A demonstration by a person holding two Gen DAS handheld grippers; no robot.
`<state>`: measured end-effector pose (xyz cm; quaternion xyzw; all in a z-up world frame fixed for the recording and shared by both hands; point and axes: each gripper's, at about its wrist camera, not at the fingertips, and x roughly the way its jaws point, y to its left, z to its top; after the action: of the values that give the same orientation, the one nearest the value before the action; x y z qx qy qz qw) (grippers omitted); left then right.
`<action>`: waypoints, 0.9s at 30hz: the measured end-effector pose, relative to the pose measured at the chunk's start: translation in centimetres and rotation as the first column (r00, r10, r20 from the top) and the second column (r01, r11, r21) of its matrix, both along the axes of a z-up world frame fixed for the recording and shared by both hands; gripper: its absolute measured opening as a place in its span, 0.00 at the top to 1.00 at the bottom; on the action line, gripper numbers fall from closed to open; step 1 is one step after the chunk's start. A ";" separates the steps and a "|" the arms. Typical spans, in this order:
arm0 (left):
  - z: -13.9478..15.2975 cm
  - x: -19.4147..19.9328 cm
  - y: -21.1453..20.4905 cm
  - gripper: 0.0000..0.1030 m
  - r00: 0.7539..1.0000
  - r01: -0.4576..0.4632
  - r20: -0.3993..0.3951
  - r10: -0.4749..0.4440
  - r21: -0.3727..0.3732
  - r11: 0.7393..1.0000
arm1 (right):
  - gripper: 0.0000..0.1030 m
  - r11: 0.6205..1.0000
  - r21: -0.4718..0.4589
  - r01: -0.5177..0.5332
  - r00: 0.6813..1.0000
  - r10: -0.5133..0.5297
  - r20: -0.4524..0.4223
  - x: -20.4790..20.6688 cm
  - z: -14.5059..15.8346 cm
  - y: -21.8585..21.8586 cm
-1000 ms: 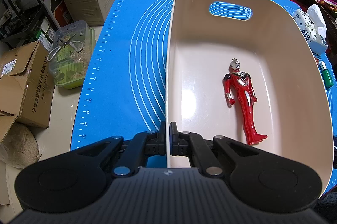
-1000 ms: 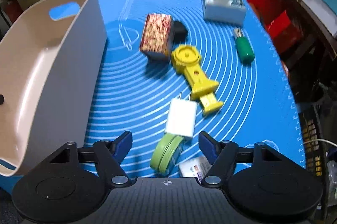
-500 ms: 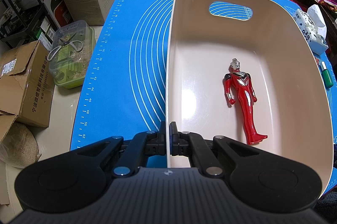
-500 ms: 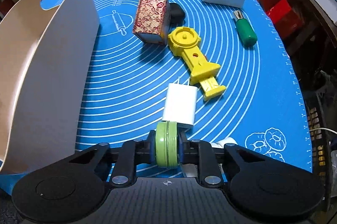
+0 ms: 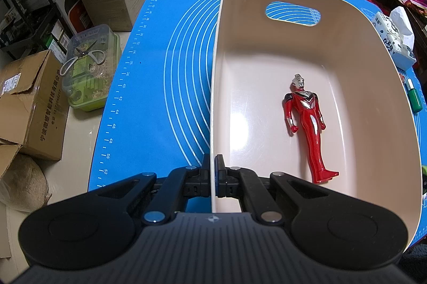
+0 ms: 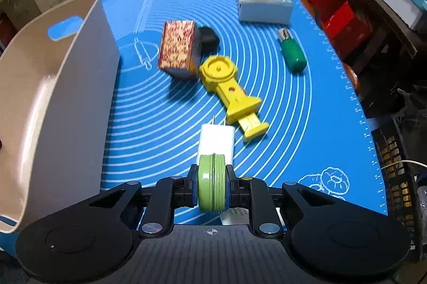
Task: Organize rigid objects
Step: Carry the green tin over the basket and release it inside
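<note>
A beige bin (image 5: 381,102) stands on the blue mat (image 5: 170,70), and my left gripper (image 5: 212,171) is shut on its near left wall. Inside the bin lies a red toy figure (image 5: 309,123). In the right wrist view my right gripper (image 6: 212,185) is shut on a round green tin (image 6: 212,183), held on edge just above the mat. Beyond it lie a white charger (image 6: 217,139), a yellow plastic toy (image 6: 232,94), a patterned red box (image 6: 177,49), a black object (image 6: 209,36) and a green-handled tool (image 6: 292,54). The bin (image 6: 66,102) stands to the left.
A tissue box (image 6: 263,0) sits at the mat's far right. A white packet (image 6: 234,216) lies under my right gripper. Left of the table, on the floor, are cardboard boxes (image 5: 29,102) and a clear container with scissors (image 5: 88,70). Dark crates (image 6: 397,166) stand off the right edge.
My right gripper closed on the green tin, stood it on edge and lifted it slightly. The left gripper and the bin stayed still.
</note>
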<state>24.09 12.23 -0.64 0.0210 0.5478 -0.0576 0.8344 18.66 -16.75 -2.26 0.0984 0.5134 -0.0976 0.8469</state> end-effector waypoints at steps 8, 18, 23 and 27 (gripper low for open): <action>0.0 0.0 0.0 0.96 1.000 0.001 0.000 -0.001 0.000 1.000 | 0.73 1.000 -0.005 0.017 0.994 -0.016 0.104 -0.2 2.5 -0.1; 0.0 0.0 0.0 0.96 1.000 0.000 0.000 0.000 0.000 1.000 | 0.73 1.000 -0.024 0.014 0.963 -0.007 0.270 0.8 7.1 1.4; 0.0 0.0 0.0 0.97 1.000 0.000 0.000 0.000 0.000 1.000 | 0.73 1.000 -0.030 -0.005 0.940 0.015 0.341 2.1 9.1 3.0; 0.0 0.1 0.0 0.97 1.000 0.000 0.000 0.000 0.000 1.000 | 0.73 0.997 -0.076 -0.030 0.921 0.058 0.385 3.3 10.3 4.8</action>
<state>24.14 12.23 -0.62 0.0211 0.5479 -0.0576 0.8343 21.97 -11.93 8.03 0.0749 0.3343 -0.0748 0.9365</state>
